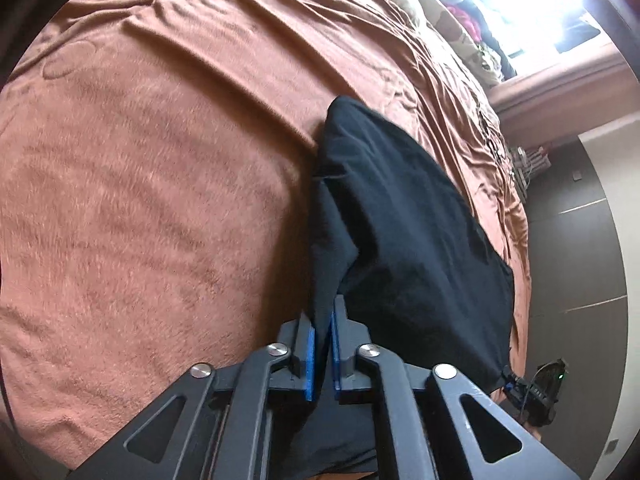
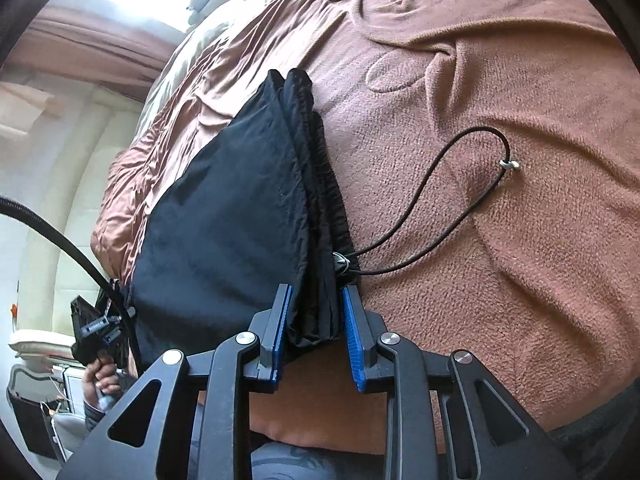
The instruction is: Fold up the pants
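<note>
Black pants (image 1: 404, 220) lie folded on a brown blanket (image 1: 152, 184). My left gripper (image 1: 325, 322) is shut on a corner of the pants' edge, lifting it slightly. In the right wrist view the pants (image 2: 224, 216) show as a stacked fold with the gathered waistband (image 2: 320, 184) on the right. My right gripper (image 2: 316, 300) has its jaws around the near end of that waistband stack, with cloth filling the gap. A black drawstring (image 2: 452, 200) with a metal tip trails right over the blanket (image 2: 500, 240). The other gripper (image 2: 98, 332) shows at the left.
The bed's edge runs along the right in the left wrist view, with dark floor (image 1: 580, 260) beyond. Pillows and clothes (image 1: 460, 12) lie at the head of the bed under a bright window. A black cable (image 2: 60, 236) crosses the left of the right wrist view.
</note>
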### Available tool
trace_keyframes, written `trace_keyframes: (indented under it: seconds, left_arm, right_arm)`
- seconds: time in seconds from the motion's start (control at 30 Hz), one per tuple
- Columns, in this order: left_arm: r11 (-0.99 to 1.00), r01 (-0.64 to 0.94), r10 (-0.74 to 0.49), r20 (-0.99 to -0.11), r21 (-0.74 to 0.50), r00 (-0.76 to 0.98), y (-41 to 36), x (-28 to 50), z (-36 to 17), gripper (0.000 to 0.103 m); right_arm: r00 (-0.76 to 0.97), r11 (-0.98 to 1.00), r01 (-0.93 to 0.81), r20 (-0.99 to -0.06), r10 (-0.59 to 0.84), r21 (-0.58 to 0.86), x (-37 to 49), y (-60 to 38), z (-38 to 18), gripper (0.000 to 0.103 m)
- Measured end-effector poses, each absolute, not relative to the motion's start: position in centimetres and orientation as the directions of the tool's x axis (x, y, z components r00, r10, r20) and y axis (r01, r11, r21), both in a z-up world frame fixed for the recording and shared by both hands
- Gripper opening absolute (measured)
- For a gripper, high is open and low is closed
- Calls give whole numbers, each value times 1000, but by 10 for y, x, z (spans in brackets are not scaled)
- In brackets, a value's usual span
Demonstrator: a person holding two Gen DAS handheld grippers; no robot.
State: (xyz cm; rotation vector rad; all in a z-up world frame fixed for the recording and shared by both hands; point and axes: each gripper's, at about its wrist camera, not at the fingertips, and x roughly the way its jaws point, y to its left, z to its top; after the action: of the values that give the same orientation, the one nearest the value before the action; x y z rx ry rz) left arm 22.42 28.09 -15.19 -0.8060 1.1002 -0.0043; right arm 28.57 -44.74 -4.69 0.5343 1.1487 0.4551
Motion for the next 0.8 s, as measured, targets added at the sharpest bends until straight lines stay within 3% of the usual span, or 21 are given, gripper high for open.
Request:
trace_keyframes:
  seconds: [0.1, 0.13, 0.47, 0.8]
  left_arm:
    - [702, -391, -386, -779, -595, 494, 286, 209, -158, 44]
    - [698, -395, -383, -777, -598, 499, 287, 202, -159, 47]
    - [607, -397, -432, -706, -688, 561, 289, 141, -175, 48]
    - [572, -409, -417, -682, -711, 601, 279, 137, -177, 44]
  right_arm:
    - [349, 791, -68, -728, 590, 608, 288, -447, -48, 23]
    - [349, 791, -67, -728, 590, 609, 289, -448, -49, 23]
    - [356, 787, -71, -721, 594, 613, 280, -437, -49, 23]
    - [363, 778, -68, -711, 603, 625, 277, -440, -51, 23]
